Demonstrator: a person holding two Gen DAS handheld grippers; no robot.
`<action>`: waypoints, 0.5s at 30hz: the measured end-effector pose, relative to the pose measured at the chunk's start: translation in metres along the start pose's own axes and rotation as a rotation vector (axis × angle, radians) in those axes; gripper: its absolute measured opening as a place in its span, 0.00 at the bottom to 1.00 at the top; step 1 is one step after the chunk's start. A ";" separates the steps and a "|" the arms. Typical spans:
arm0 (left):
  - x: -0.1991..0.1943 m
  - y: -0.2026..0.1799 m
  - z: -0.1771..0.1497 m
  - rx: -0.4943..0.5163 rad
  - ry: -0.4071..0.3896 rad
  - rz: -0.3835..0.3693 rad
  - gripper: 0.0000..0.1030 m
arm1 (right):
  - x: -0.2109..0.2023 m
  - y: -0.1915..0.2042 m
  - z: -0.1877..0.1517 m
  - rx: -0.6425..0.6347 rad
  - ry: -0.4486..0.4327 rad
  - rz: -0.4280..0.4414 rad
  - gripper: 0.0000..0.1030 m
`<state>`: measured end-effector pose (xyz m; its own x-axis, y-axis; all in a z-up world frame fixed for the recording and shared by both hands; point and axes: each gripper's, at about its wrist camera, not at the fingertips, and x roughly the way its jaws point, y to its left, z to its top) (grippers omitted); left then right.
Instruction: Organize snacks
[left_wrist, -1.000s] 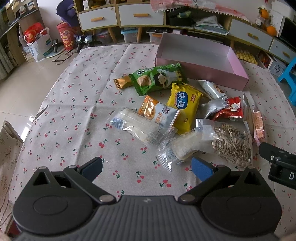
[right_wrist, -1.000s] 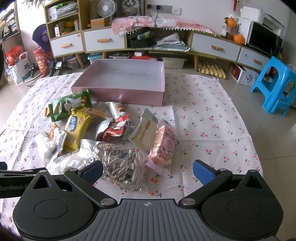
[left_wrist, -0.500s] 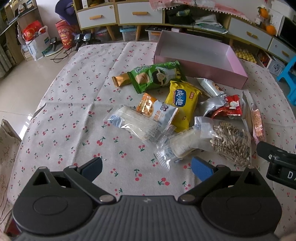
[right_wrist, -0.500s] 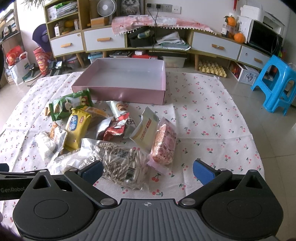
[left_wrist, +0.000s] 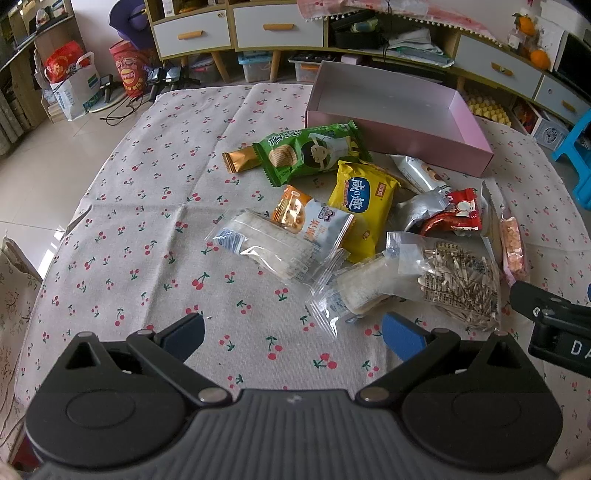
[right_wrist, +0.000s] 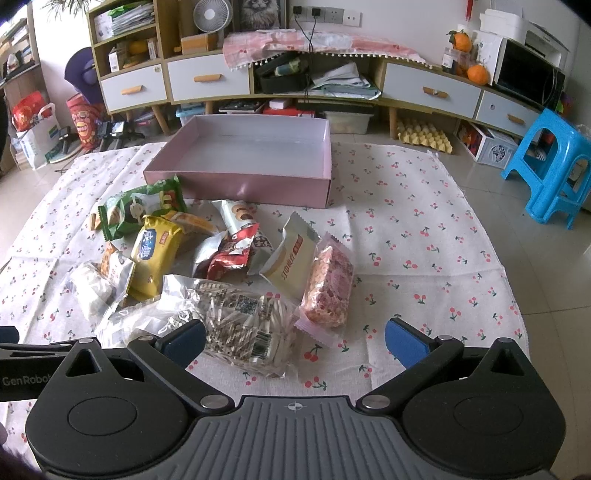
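We hold the left hand-held gripper (left_wrist: 291, 334) and the right hand-held gripper (right_wrist: 293, 339) spread wide and empty, both short of the snack pile on the near side of the pink box (right_wrist: 255, 186), which stands open and holds nothing on the cherry-print worktop (left_wrist: 147, 221). All the snacks lie loose on the worktop in front of the box, partly overlapping. We count about twelve packets, one of each kind: a green chip bag (left_wrist: 312, 151) touching the box wall, a small gold bar (left_wrist: 238, 161) beside it, a yellow pack (left_wrist: 364, 206), an orange-and-white sachet (left_wrist: 314, 219), two clear zip bags of pale pieces (left_wrist: 269, 247) (left_wrist: 354, 291), a clear bag of sunflower seeds (right_wrist: 240, 317), a red pouch (right_wrist: 231, 253), a silver pouch (left_wrist: 424, 205), a white cookie pack (right_wrist: 236, 216), a cream sachet (right_wrist: 291, 258) and a pink puffed-rice bar (right_wrist: 327, 286); overlaps may hide more. We judge every packet light, soft and crinkly, with slick film that can slide between the pads. The chip bag and the puffed-rice bar look crushable, so we recommend light closing force. We advise gripping each packet at a flat sealed end or across a narrow edge, not across the inflated middle. The seed bag lies farthest from the box, nearest the right hand-held gripper; its loose contents are likely to shift, so we would take it at the upper seal.
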<state>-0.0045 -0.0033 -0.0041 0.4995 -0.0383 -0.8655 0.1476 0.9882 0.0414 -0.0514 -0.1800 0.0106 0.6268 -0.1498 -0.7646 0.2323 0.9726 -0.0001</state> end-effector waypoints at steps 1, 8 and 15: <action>0.000 0.000 0.000 0.000 0.000 0.000 1.00 | 0.000 0.000 0.000 0.000 0.000 0.000 1.00; 0.000 -0.001 0.000 0.001 0.000 0.001 1.00 | 0.000 0.000 -0.001 0.003 0.004 0.001 1.00; -0.002 -0.001 0.000 0.001 -0.001 -0.001 1.00 | 0.001 -0.001 -0.001 0.006 0.007 0.002 1.00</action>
<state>-0.0051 -0.0047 -0.0026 0.5003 -0.0395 -0.8649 0.1492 0.9880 0.0411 -0.0514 -0.1809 0.0094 0.6221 -0.1467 -0.7691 0.2355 0.9719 0.0051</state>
